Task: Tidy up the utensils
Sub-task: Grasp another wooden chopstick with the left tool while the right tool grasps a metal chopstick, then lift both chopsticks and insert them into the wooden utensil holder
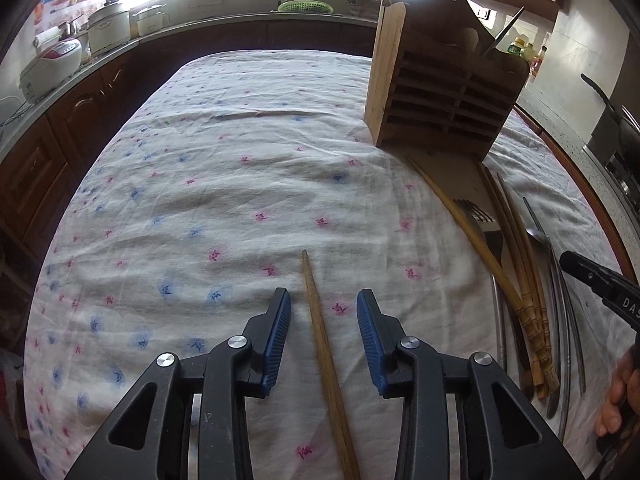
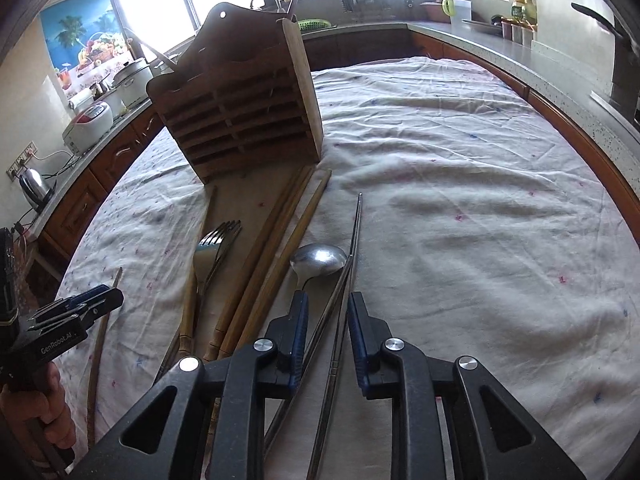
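A wooden slatted utensil holder (image 1: 444,92) stands on the flowered tablecloth; it also shows in the right wrist view (image 2: 240,116). My left gripper (image 1: 324,304) is open, its jaws either side of a lone wooden chopstick (image 1: 320,336) lying on the cloth. My right gripper (image 2: 328,308) is open, its jaws either side of a pair of metal chopsticks (image 2: 352,248). Beside them lie a metal spoon (image 2: 320,258), forks (image 2: 214,244) and several wooden chopsticks (image 2: 276,232). The left gripper also shows in the right wrist view (image 2: 80,304).
The tablecloth (image 1: 200,200) covers the table, wide and bare to the left. Kitchen counters ring the table, with a rice cooker (image 1: 48,68), pots (image 1: 108,28) and a kettle (image 2: 34,184). A pan handle (image 1: 600,96) juts in at the right.
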`<state>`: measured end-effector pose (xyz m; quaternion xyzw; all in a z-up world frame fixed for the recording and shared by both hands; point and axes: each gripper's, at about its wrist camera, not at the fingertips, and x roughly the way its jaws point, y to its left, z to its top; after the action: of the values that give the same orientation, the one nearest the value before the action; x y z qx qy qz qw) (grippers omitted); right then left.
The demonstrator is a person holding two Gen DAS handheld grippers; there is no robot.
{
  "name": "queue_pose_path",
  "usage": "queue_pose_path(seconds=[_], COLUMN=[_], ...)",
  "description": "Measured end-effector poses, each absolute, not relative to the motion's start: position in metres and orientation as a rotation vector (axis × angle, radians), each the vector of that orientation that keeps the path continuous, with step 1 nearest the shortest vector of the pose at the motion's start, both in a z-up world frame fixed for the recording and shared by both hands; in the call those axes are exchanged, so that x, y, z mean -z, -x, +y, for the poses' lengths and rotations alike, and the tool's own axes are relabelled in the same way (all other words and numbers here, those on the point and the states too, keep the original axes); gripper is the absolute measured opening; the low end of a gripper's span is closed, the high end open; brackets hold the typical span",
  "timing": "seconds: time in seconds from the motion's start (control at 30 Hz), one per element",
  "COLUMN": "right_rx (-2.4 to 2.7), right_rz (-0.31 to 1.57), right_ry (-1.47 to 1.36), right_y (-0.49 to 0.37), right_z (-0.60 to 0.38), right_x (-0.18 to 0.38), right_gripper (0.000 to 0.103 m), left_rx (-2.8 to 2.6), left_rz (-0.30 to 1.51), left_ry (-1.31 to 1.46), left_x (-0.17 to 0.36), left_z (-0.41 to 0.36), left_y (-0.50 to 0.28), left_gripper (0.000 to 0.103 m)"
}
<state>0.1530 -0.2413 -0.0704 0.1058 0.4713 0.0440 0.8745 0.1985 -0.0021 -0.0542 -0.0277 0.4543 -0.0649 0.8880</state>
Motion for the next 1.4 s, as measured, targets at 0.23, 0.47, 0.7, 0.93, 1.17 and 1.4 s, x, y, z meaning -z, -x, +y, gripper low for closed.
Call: queue_pose_path(seconds=[0.23,0.47,0.7,0.93,1.17,1.4], right_rx=[-0.149,-0.107,-0.098,-0.119,-0.152,-0.176], right_rz=[0.99,1.028,1.002,0.969,0.872,0.761], right_ry=[-0.225,-0.211,-0.115,-0.185,-0.256,-0.284], right_y=[-0.148,-0.159,-0.177,-0.159,-0.141,-0.13], right_z=[-0.23,-0.232,-0.221,-0.232,-0.245,-0.252], right_x=[0.062,0.078,0.081,0.067,0.025,-0.023], right_gripper=[0.016,0.008,0.009,0.004,0.004,0.004], left_rx=[0.144,0.14,0.166,0.204,0.256,0.299], left_rz=[0.947,0.939,0.935,0.913,0.806,0.694], left_ry=[0.053,0.038,0.079,0.162,0.227,0.271], left_x=[0.053,0.052,0.053,0.039,-0.009,-0.052], left_z=[-0.001,-0.004,0.002,0.017,0.03,0.048], left_y=[-0.197,-0.199,-0.203,-0.192,-0.171,-0.144], left_gripper=[0.034,0.026,0.005,0.003,0.003,0.003])
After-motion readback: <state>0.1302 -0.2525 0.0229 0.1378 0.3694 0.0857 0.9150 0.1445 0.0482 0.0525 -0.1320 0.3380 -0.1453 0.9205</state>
